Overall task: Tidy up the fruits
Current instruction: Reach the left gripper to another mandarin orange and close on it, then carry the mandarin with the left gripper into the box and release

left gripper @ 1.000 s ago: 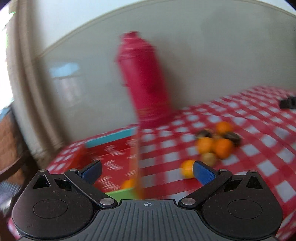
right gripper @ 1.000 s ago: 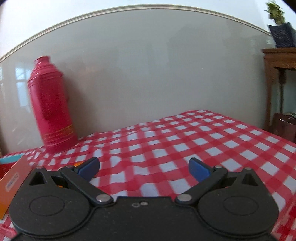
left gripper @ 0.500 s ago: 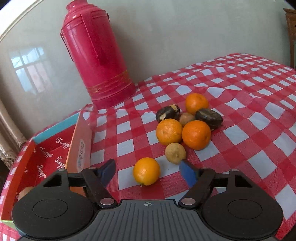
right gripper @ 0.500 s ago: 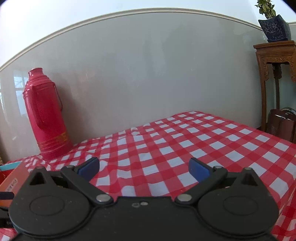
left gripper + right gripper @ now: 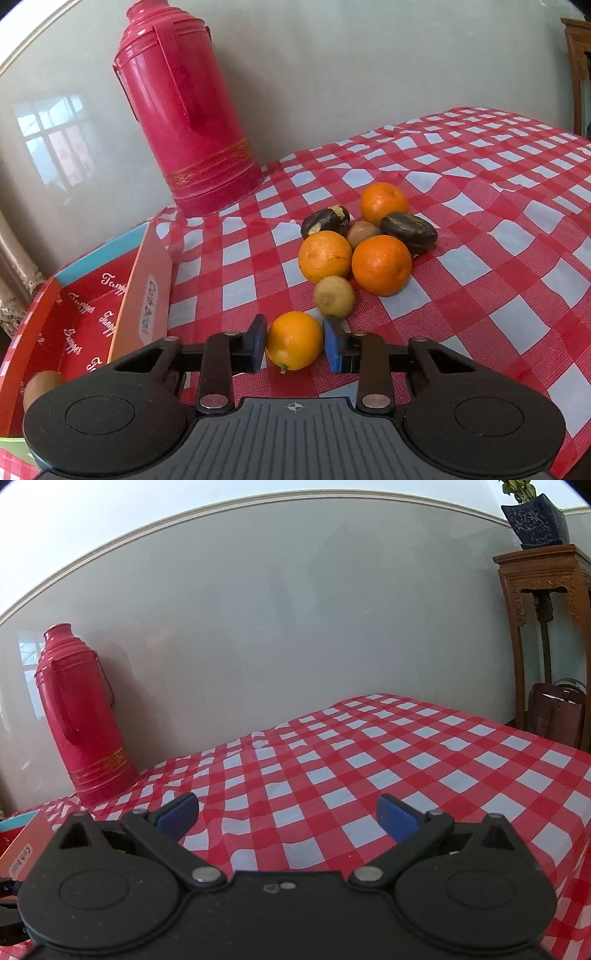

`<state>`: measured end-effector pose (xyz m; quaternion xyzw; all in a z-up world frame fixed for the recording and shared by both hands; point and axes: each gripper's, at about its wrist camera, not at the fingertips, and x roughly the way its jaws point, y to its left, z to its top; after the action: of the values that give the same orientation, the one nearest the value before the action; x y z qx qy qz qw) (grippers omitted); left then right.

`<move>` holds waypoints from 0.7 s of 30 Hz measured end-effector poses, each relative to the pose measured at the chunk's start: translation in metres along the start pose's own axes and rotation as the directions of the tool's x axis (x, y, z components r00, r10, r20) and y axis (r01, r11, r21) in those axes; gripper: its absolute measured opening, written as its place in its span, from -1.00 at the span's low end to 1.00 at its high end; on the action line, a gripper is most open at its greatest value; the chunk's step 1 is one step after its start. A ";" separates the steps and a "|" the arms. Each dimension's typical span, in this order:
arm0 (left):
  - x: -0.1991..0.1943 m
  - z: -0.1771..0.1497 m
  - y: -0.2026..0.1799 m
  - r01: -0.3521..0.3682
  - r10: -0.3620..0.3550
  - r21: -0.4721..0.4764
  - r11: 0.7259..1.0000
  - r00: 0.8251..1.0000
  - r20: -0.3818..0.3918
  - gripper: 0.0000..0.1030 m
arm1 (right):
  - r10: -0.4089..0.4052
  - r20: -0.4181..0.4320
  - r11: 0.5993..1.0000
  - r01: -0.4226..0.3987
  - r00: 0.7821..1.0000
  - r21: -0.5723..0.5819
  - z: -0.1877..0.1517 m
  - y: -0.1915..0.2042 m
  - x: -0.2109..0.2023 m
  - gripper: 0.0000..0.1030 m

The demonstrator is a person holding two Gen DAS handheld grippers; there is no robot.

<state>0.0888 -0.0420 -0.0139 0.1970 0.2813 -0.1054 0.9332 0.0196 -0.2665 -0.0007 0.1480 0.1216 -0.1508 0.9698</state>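
In the left wrist view my left gripper (image 5: 294, 343) has its blue pads closed against both sides of a small orange (image 5: 294, 339) on the red checked tablecloth (image 5: 498, 236). Just beyond lies a pile: a kiwi (image 5: 335, 296), three oranges (image 5: 325, 255), a second kiwi (image 5: 364, 233) and two dark brown fruits (image 5: 408, 229). A red box (image 5: 85, 314) stands open at the left with one brown fruit (image 5: 42, 384) inside. My right gripper (image 5: 286, 814) is open and empty above bare cloth.
A tall red thermos (image 5: 184, 107) stands by the wall behind the box; it also shows in the right wrist view (image 5: 83, 716). A wooden stand (image 5: 546, 627) with a potted plant (image 5: 535, 517) is at the far right beyond the table edge.
My left gripper swung from the box toward the fruit pile, came down around the nearest small orange and closed its pads on it. My right gripper rose slightly and stayed open.
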 end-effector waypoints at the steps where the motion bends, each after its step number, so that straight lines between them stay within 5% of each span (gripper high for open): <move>1: -0.001 0.000 0.000 -0.003 0.003 0.000 1.000 1.000 0.003 -0.36 | 0.001 -0.001 1.000 -0.001 1.000 -0.001 0.000 0.001 0.000 0.89; 21: -0.023 0.004 0.017 0.016 -0.012 -0.094 0.995 0.999 0.045 -0.36 | -0.058 -0.023 0.998 0.057 0.998 -0.034 -0.005 0.013 0.006 0.89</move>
<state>0.0771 -0.0265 0.0077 0.1480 0.2664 -0.1031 0.9468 0.0281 -0.2549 -0.0038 0.1302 0.1402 -0.1749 0.9658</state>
